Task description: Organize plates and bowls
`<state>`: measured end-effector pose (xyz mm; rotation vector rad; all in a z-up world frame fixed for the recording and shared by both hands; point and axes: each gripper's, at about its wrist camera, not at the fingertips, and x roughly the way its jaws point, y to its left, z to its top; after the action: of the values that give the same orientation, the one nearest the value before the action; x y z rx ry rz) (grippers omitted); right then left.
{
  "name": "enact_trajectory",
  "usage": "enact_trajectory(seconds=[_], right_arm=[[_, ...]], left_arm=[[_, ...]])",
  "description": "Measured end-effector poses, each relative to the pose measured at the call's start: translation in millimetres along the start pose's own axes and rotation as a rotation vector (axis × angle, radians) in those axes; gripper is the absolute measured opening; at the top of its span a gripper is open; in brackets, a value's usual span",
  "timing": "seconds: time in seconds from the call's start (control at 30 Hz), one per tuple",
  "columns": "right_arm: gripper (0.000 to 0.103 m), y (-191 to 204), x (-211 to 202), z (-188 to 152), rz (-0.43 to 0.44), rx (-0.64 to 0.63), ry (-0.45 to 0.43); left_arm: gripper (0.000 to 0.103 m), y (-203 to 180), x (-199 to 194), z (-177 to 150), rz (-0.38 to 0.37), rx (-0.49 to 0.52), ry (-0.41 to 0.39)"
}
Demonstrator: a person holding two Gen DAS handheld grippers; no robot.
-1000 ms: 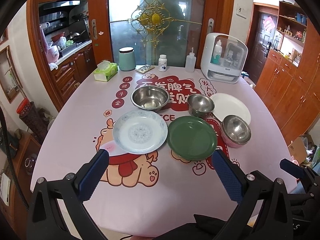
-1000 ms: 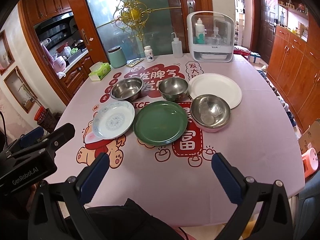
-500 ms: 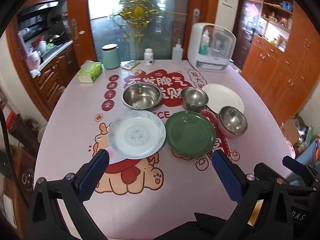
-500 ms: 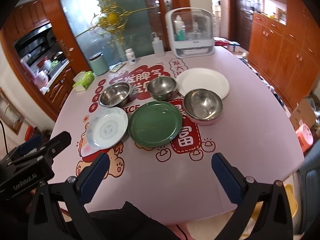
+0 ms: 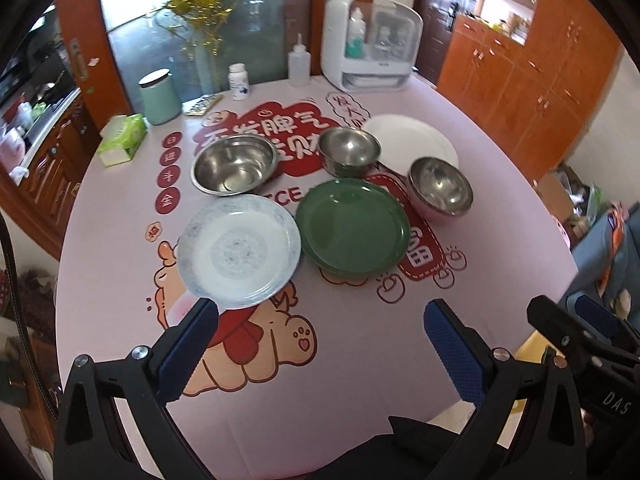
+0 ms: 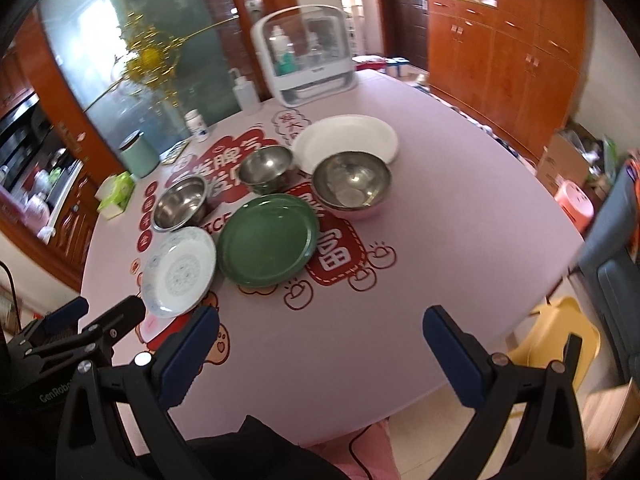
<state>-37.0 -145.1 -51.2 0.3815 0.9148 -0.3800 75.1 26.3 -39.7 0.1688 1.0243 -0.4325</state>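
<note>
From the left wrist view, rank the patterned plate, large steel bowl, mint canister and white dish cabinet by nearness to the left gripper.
1. patterned plate, just ahead of the left gripper, left side.
2. large steel bowl, behind it.
3. mint canister, far left.
4. white dish cabinet, far right edge.

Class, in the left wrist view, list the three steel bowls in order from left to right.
Wide shallow steel bowl → small deep steel bowl → steel bowl with a pink outside.

"GenRobo" reads white on the left gripper (image 6: 108, 322) body in the right wrist view. "DAS" shows on the right gripper (image 5: 580, 320) body. The tablecloth (image 5: 360, 360) prints "ICE" and big red Chinese characters.
</note>
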Motion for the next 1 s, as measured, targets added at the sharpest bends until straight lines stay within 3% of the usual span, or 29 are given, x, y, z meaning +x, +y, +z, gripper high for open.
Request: enact_trajectory(seconds=[0.3, 0.6, 1.0], right_arm=[[0.102, -31, 8, 19, -0.002, 0.061, -0.018], [0.102, -76, 33, 64, 0.059, 0.077, 0.002], [0.102, -127, 76, 130, 0.128, 0.063, 0.027]], left_arm=[[0.102, -20, 17, 21, -0.006, 0.020, 0.026], [0.102, -54, 39, 47, 0.041, -0.018, 0.076], [0.102, -102, 78, 93, 0.041, -0.023, 0.117]])
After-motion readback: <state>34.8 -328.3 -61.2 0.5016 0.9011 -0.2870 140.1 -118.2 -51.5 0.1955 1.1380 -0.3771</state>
